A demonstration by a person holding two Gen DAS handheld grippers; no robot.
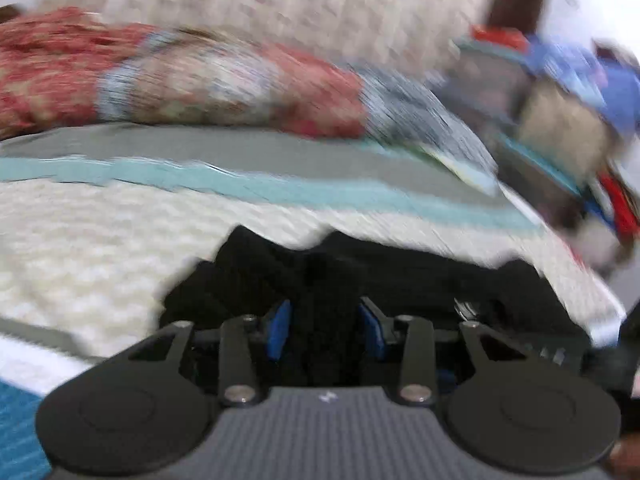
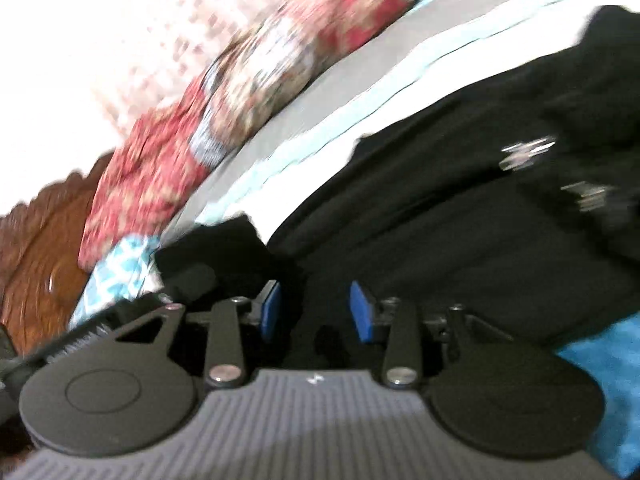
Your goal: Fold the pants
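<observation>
Pants point(image 1: 400, 280), black, lie bunched on the white quilt point(image 1: 100, 248), on its near side from the patterned pillow point(image 1: 180, 80). In the left wrist view, the left gripper point(image 1: 326, 330) has its blue pads point(image 1: 278, 332) partly apart with dark cloth between them; blur hides whether they pinch it. In the right wrist view, the pants point(image 2: 460, 220) spread wide below the pillow point(image 2: 240, 100), and the right gripper point(image 2: 316, 310) stands half apart over the cloth, its grip equally unclear. Judging by this, a fold is under way; next, each gripper needs a firm hold on an edge, carried evenly across.
</observation>
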